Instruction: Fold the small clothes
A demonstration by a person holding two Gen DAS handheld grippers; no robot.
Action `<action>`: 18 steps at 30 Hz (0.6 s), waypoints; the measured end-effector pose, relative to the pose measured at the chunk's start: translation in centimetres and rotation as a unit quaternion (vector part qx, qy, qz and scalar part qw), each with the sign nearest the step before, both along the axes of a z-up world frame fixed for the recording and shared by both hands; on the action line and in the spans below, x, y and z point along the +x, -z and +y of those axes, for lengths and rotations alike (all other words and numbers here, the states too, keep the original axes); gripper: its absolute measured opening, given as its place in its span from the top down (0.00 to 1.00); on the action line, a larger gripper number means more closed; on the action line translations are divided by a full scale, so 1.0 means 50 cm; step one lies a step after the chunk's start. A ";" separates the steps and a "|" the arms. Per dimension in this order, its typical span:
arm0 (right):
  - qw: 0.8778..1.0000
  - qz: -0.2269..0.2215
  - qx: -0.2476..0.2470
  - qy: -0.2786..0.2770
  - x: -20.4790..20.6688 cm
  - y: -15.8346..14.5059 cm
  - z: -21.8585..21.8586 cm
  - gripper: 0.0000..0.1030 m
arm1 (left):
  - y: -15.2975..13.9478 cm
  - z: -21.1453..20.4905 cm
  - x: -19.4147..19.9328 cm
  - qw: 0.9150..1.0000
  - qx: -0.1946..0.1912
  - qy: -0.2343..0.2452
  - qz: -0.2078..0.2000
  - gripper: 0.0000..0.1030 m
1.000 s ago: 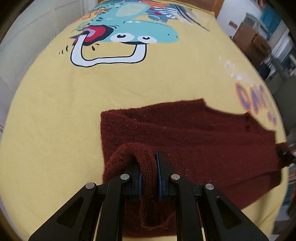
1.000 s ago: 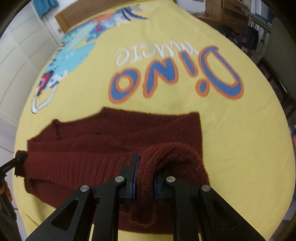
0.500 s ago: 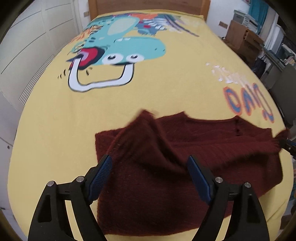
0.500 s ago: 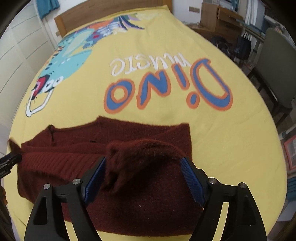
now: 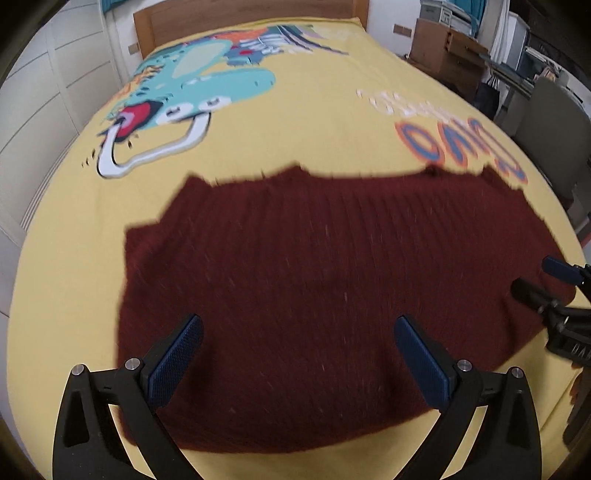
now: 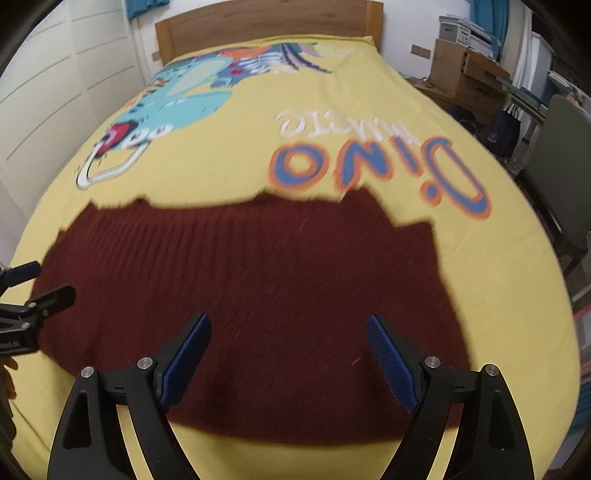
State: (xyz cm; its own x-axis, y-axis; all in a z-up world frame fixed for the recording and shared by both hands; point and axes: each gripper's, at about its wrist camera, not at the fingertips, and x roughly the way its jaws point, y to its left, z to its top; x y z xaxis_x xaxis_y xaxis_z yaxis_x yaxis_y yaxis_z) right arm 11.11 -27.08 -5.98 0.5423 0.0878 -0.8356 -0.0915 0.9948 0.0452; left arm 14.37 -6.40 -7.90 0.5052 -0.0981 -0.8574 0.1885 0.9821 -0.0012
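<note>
A dark red knitted sweater (image 5: 325,288) lies folded flat on the yellow bedspread (image 5: 295,122); it also shows in the right wrist view (image 6: 258,288). My left gripper (image 5: 297,360) is open and empty above the sweater's near left part. My right gripper (image 6: 288,356) is open and empty above its near right part. Each gripper shows at the edge of the other's view: the right gripper (image 5: 550,291) and the left gripper (image 6: 33,291).
The bedspread (image 6: 369,92) has a teal dinosaur print (image 5: 207,88) and "Dino" lettering (image 6: 376,166). A wooden headboard (image 6: 266,26) is at the far end. White cupboards (image 6: 44,92) stand on the left, a chair (image 6: 565,155) and boxes (image 6: 465,70) on the right.
Both grippers let go of the sweater's folded edge, opened wide and drew back and up. The released fold has dropped flat onto the sweater.
</note>
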 end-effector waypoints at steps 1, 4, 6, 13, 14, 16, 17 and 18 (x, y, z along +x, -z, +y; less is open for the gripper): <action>1.000 0.002 -0.006 -0.002 -0.006 0.014 0.006 0.15 | 0.015 -0.002 -0.005 1.000 0.007 0.001 0.005 0.01; 0.999 -0.002 -0.036 -0.004 -0.026 0.050 0.023 0.15 | 0.051 0.006 -0.018 1.000 0.021 0.001 0.012 0.01; 0.999 -0.011 -0.041 -0.006 -0.034 0.055 0.022 0.15 | 0.063 0.025 -0.025 1.000 0.020 -0.004 0.006 0.01; 0.999 -0.004 -0.036 0.025 -0.032 0.050 -0.046 0.15 | 0.065 0.105 -0.024 1.000 0.006 -0.029 0.006 0.01; 0.999 -0.001 -0.031 0.031 -0.032 0.049 -0.060 0.15 | 0.064 0.112 -0.025 1.000 0.010 -0.029 0.004 0.01; 0.999 0.002 -0.020 0.047 -0.032 0.048 -0.091 0.15 | 0.063 0.124 -0.026 0.999 0.011 -0.034 0.001 0.01; 0.998 0.002 -0.020 0.052 -0.033 0.049 -0.103 0.15 | 0.065 0.132 -0.026 0.999 0.005 -0.039 0.003 0.01; 0.998 0.004 -0.022 0.055 -0.034 0.051 -0.111 0.15 | 0.069 0.136 -0.027 0.999 -0.002 -0.041 0.006 0.01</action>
State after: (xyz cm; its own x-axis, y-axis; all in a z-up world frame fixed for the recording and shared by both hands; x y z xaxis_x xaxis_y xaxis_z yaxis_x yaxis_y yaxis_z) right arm 9.39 -32.61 -8.52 0.5406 -0.0079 -0.8412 0.0179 0.9998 0.0021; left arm 13.00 0.39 -11.35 0.5010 -0.0593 -0.8634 0.1072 0.9942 -0.0061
